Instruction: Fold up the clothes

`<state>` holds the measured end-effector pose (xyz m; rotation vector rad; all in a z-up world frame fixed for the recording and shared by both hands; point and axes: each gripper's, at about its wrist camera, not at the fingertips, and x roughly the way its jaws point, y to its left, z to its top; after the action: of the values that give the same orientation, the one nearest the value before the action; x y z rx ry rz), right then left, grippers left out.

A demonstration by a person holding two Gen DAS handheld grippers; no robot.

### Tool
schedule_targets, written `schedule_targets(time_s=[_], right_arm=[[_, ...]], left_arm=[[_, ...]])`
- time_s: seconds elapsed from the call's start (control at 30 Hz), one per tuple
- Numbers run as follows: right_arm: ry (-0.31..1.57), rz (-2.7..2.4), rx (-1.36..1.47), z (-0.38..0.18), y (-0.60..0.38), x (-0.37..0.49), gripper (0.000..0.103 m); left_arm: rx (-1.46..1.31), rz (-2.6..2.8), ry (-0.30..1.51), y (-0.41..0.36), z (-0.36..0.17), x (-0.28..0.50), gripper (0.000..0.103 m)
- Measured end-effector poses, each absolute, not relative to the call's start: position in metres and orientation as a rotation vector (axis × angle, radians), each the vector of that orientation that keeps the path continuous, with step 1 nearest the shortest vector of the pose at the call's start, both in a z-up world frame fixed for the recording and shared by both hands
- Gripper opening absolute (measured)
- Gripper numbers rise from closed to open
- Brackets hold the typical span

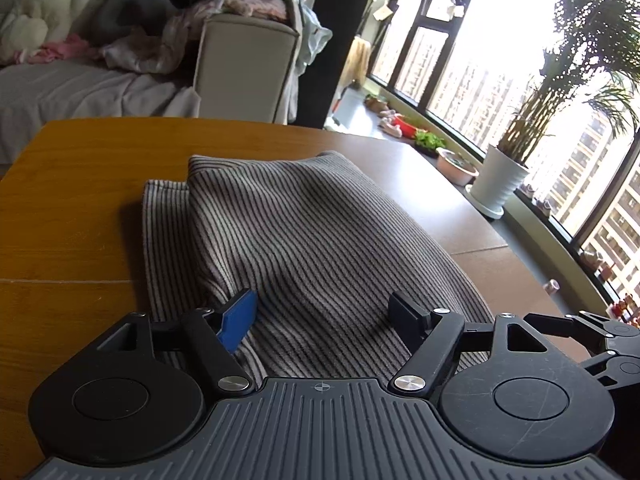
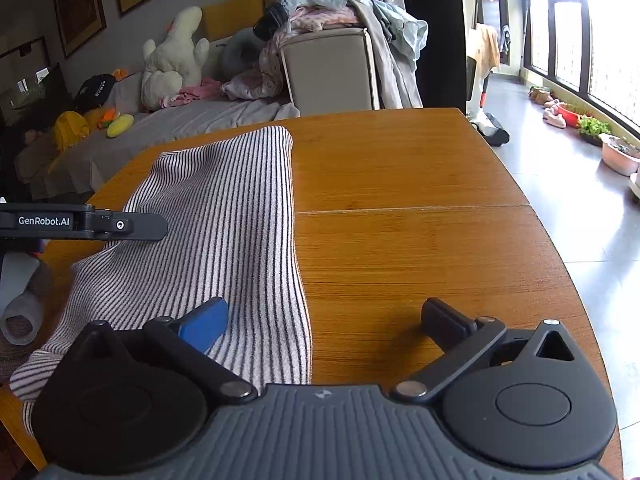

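Observation:
A striped grey-and-white garment [image 1: 288, 240] lies folded on the wooden table [image 1: 72, 208]. In the left wrist view my left gripper [image 1: 324, 312] is open just above the garment's near part, its blue fingertip [image 1: 238, 320] and black fingertip [image 1: 408, 314] spread over the cloth. In the right wrist view the same garment [image 2: 224, 216] lies on the table's left half. My right gripper [image 2: 328, 320] is open over the garment's right edge: its blue fingertip [image 2: 204, 324] is over the cloth, its black fingertip [image 2: 448, 318] over bare wood. The left gripper's side [image 2: 84, 222] shows at the left edge.
A sofa with plush toys [image 2: 172, 60] and piled clothes [image 2: 320, 12] stands behind the table. Bare table wood [image 2: 400, 208] lies right of the garment. Potted plants [image 1: 504, 176] and windows line the right side. The right gripper's linkage [image 1: 608, 336] shows at the left view's right edge.

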<state>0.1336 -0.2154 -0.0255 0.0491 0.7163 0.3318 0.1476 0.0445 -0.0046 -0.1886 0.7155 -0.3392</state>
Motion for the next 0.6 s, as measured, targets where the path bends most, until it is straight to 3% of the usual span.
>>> schedule_targets(time_s=[0.23, 0.33, 0.37, 0.4, 0.47, 0.6], right_arm=[[0.705, 0.359, 0.091, -0.025, -0.225, 0.135, 0.103], [0.668, 0.351, 0.09, -0.021, -0.229, 0.128, 0.102], [0.644, 0.351, 0.063, -0.018, -0.228, 0.124, 0.092], [0.617, 0.362, 0.011, -0.015, -0.225, 0.118, 0.072], [0.575, 0.392, -0.068, -0.006, -0.217, 0.106, 0.049], [0.555, 0.508, -0.1, 0.005, -0.203, 0.086, 0.046]], left_arm=[[-0.217, -0.342, 0.757, 0.055, 0.001, 0.122, 0.081], [-0.223, -0.37, 0.767, 0.059, 0.003, 0.11, 0.074], [-0.216, -0.377, 0.763, 0.059, 0.005, 0.107, 0.071], [-0.206, -0.381, 0.759, 0.059, 0.006, 0.105, 0.066], [-0.201, -0.388, 0.759, 0.06, 0.008, 0.104, 0.065], [-0.207, -0.357, 0.786, 0.059, -0.003, 0.115, 0.064]])
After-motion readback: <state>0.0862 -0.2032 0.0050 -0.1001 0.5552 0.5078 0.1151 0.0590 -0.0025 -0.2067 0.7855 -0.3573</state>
